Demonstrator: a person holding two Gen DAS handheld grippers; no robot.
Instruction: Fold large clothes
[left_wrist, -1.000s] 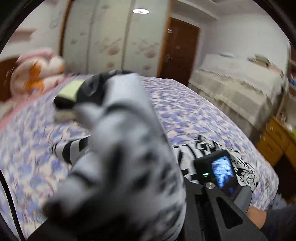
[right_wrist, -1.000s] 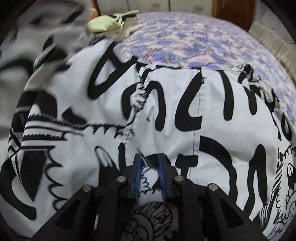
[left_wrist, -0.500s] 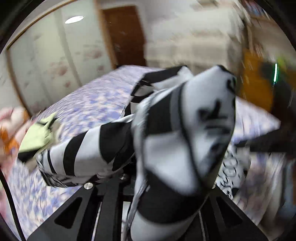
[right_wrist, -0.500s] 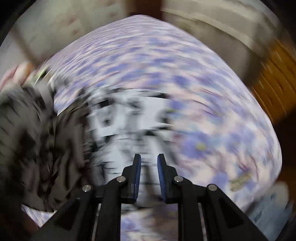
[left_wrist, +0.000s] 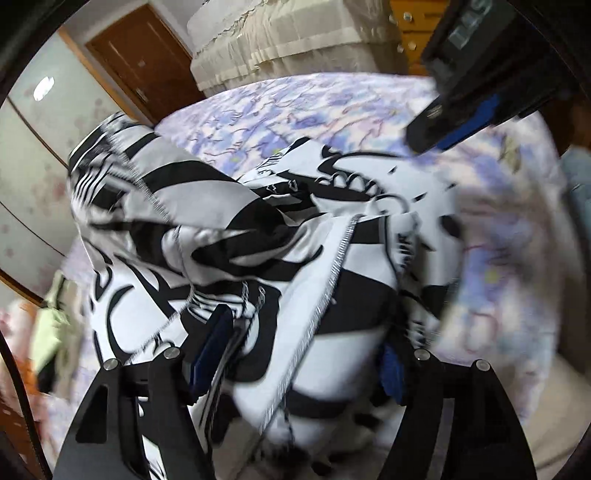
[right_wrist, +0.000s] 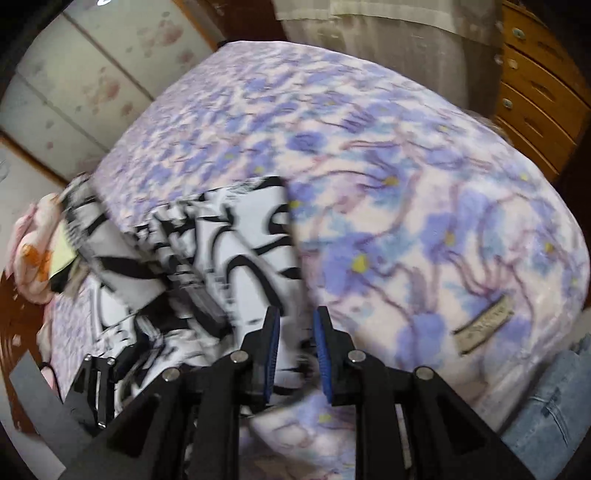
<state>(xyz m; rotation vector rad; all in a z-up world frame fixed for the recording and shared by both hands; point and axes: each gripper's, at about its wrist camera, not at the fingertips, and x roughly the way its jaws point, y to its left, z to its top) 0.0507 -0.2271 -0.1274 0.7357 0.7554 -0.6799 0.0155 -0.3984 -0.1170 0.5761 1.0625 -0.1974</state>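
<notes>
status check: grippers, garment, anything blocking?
Left gripper jaws just opened, black-and-white garment loose between them. Right gripper narrow, pinching nothing visible. Garment bunched on floral bedspread. Nothing blocking.

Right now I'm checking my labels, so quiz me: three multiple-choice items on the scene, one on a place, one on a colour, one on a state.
1. The garment lies on: A the blanket; B the drawers; C the floor.
2. Its print is: A red; B black and white; C green.
3. It is: A neatly folded; B hung up; C bunched.
Answers: A, purple flowers show around it; B, only black marks on white; C, loose folds pile up.
</notes>
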